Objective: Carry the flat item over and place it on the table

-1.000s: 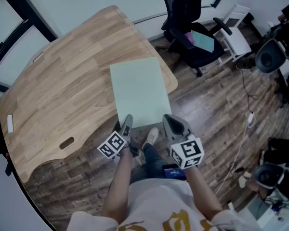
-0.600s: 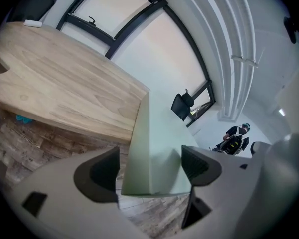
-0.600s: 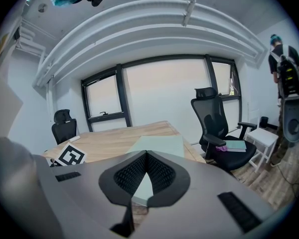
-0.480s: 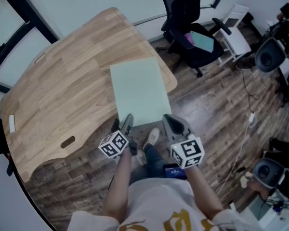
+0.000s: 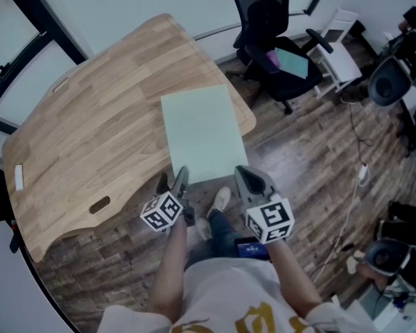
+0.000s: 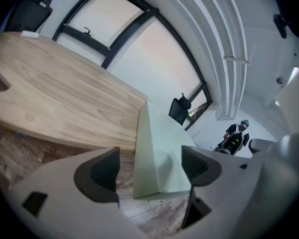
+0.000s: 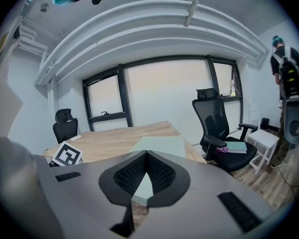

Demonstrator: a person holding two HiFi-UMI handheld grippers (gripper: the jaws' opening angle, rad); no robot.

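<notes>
Barely any change: left gripper (image 6: 149, 166) has its marker cube (image 5: 161, 212) a shade lower and turned, everything else in the same place as half a second ago.

Left gripper: jaws spread wide. The near left corner of the pale green sheet (image 5: 202, 130) stands in the gap between them. The left jaw is clear of it; the right jaw is just beside the sheet's top face, contact can't be told.

Right gripper (image 7: 147, 158): jaws pressed together, tips meeting, pinching the near right corner of the sheet. A strip of green shows between the pads in the right gripper view.

Both grippers are side by side at the sheet's near edge, left one lower in the head view.

Sheet: flat, roughly level. Its far part lies on the table (image 5: 97, 130) at the right-hand corner; its near part sticks out past the table edge over the wood-plank floor (image 5: 312, 158).

Table: light wood, rounded corners, with a small white object (image 5: 17, 177) near its left edge.

A shoe (image 5: 220, 198) shows on the floor just below the sheet's near edge, between the grippers.

Beyond the table's right corner stands a black chair (image 5: 270, 40) with a teal flat item (image 5: 291, 60) on the seat. A white stand (image 5: 340, 54) is just beside the chair.
</notes>
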